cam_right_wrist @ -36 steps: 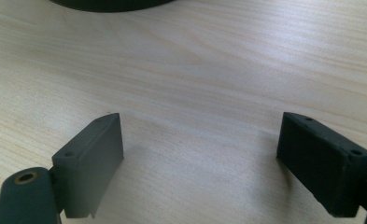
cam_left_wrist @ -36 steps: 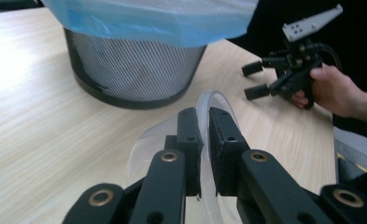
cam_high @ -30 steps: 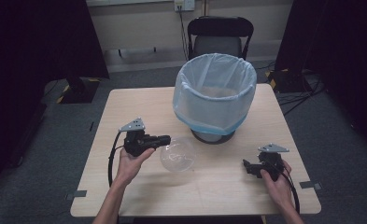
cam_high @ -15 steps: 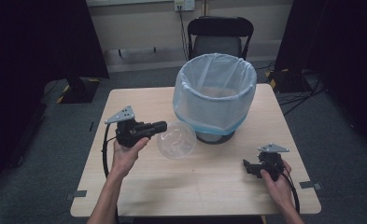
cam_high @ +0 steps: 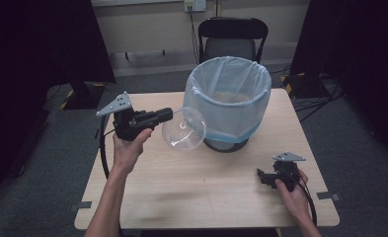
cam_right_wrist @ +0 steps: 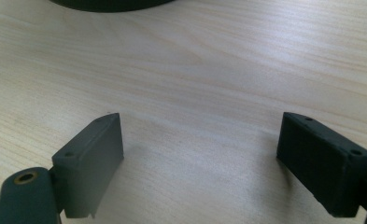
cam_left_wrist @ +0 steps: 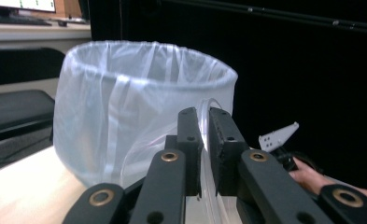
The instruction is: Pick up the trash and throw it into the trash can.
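Lifted off the table [cam_high: 191, 197] since the earlier frame: clear plastic bowl [cam_high: 184, 129], pinched by its rim in the left gripper [cam_high: 168, 113], now just beside the lined bin [cam_high: 229, 101]. Right gripper [cam_right_wrist: 200, 163] gaping, empty, resting low. Risk: thin slick rim slipping out, or bumping the bin's liner.

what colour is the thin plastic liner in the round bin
Pale translucent blue liner, clearest in the high view.

One clear plastic bowl [cam_high: 183, 128], one lined bin [cam_high: 229, 101], one chair [cam_high: 232, 38], two grippers.
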